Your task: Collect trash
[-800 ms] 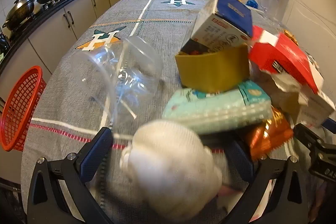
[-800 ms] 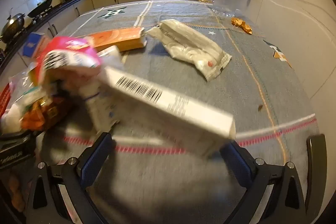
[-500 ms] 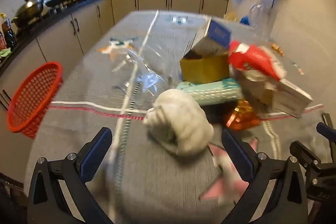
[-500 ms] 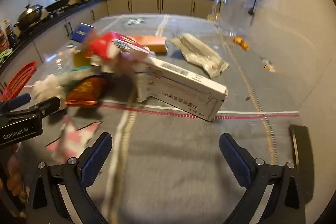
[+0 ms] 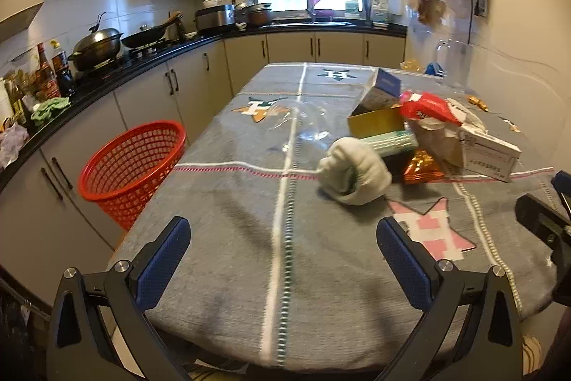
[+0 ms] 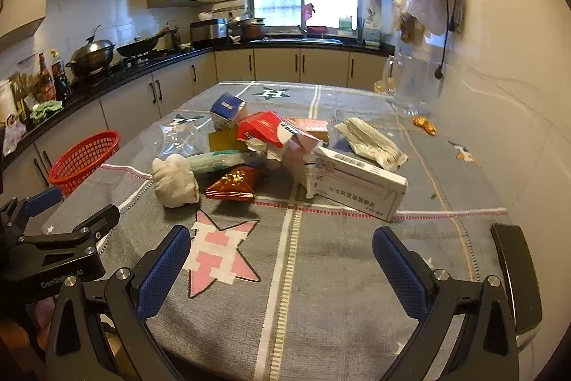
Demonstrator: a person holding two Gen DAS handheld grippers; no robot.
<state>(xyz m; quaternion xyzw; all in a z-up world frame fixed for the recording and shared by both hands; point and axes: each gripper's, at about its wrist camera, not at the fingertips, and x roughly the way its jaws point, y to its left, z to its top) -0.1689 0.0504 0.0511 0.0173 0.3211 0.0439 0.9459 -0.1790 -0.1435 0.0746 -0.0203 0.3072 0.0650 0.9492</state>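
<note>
Both the left gripper (image 5: 283,247) and right gripper (image 6: 282,247) were held spread, empty, near the trash pile (image 6: 271,145); the red basket (image 5: 132,163) stood left.

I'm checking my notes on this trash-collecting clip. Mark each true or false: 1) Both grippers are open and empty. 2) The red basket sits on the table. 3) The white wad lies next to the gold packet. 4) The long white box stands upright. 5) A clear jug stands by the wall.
1) True: the left gripper and right gripper are open with nothing between the fingers.
2) False: the red basket stands beside the table, off its edge.
3) True: the white wad lies beside the gold packet.
4) False: the long white box lies on its side.
5) True: the clear jug stands by the wall.
</note>
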